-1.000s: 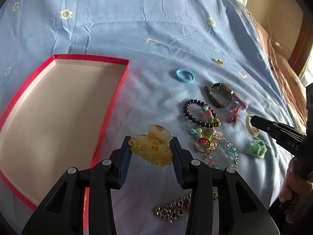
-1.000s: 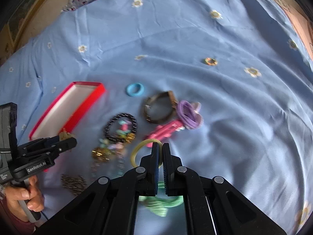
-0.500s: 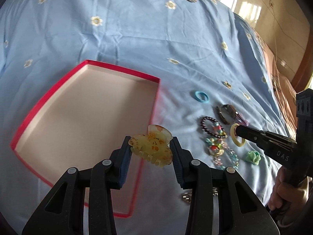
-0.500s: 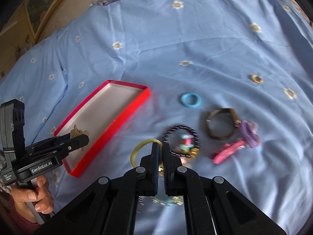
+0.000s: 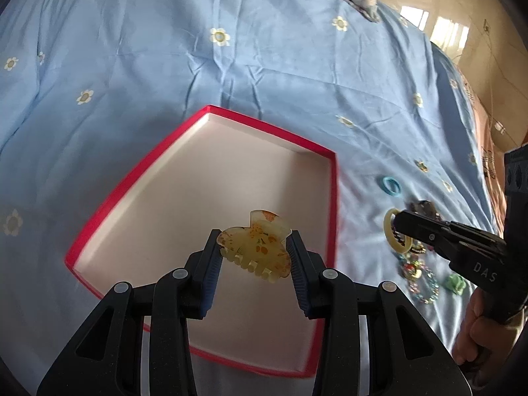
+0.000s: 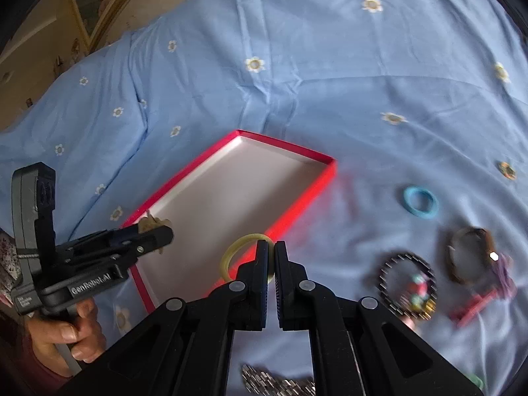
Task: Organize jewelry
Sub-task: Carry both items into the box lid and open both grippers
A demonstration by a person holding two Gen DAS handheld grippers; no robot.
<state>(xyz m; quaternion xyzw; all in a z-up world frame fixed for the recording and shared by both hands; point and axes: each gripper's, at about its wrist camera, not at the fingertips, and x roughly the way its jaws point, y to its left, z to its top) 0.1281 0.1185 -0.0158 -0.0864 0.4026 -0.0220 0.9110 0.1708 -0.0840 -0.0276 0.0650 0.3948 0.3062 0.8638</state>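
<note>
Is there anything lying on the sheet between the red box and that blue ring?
No. In the right wrist view, only bare blue bedsheet separates the red box from the blue ring.

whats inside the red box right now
Nothing lies in the red box: its pale floor shows bare in both views. The hair claw hangs above it in the left gripper. The near floor is hidden behind both grippers.

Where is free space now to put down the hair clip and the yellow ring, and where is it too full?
The red box is bare inside, so its whole pale floor is free. The blue bedsheet beyond the box's far edge is also bare. It is crowded right of the box: blue ring, bead bracelet and watch lie close together.
</note>
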